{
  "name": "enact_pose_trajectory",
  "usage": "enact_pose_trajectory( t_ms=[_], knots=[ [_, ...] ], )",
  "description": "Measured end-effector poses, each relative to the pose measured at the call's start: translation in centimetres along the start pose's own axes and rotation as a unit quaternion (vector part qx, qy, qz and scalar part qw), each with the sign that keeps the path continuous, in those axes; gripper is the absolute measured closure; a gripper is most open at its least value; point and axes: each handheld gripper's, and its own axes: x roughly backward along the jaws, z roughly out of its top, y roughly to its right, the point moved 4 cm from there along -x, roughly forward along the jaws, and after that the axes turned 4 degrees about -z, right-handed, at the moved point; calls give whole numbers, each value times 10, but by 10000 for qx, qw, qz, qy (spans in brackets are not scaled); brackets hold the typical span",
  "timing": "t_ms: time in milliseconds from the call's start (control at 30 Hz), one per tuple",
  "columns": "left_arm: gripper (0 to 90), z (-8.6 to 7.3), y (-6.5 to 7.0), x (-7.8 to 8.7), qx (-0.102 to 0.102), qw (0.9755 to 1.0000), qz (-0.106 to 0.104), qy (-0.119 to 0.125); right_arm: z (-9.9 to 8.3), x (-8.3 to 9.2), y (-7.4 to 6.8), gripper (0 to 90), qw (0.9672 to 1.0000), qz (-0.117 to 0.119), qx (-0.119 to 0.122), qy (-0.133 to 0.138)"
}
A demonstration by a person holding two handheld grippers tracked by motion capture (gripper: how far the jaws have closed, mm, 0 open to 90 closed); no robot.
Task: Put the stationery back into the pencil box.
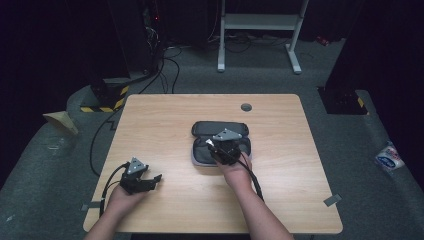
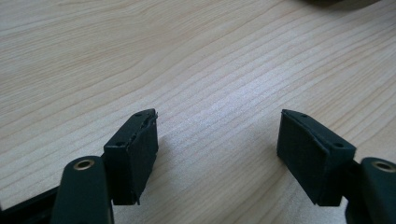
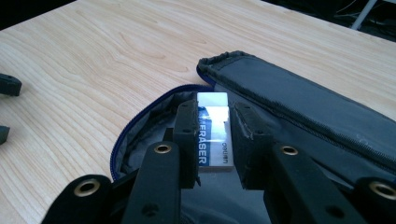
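From the high view, I stand at a light wooden table (image 1: 165,120). An open dark zip case (image 1: 220,131) lies near its middle, lid folded back away from me. My right gripper (image 1: 223,148) reaches down into the nearer half of the case. My left gripper (image 1: 150,181) rests low near the table's front left, well apart from the case, probably parked because this step needs one hand.

In the left gripper view, my left gripper (image 2: 217,135) has its jaws spread wide with nothing between them, bare wood grain beneath. It is released.

In the right gripper view, my right gripper (image 3: 212,126) is clenched on a white eraser (image 3: 213,135) with a blue sleeve, one pad against each long side. The eraser sits over the grey-lined pocket of the case (image 3: 299,100), inside the blue zip edge. I cannot tell whether it touches the lining. I see nothing else in the pocket; my jaws hide part of it. Gripping the long sides keeps the block level, and I judge it is either going in or coming out.
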Motion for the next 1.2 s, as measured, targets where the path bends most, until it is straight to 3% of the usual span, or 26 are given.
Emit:
enact_pose_trajectory(
  t_ms=[567, 733, 967, 1033, 1200],
  knots=[
    [294, -1, 1, 1, 8, 10000, 6, 13, -17, -25, -11, 723, 9992, 85, -70, -381],
    [293, -1, 1, 1, 7, 10000, 6, 12, -22, -33, -19, 723, 9987, 131, 7, -502],
    [294, -1, 1, 1, 8, 10000, 6, 13, -21, -37, -28, 714, 9984, 196, 80, -516],
    [294, -1, 1, 1, 9, 10000, 6, 13, -20, -37, -30, 646, 9987, 159, 103, -483],
    [294, -1, 1, 1, 9, 10000, 6, 13, -18, -33, -29, 632, 9990, 110, 90, -423]
  ],
)
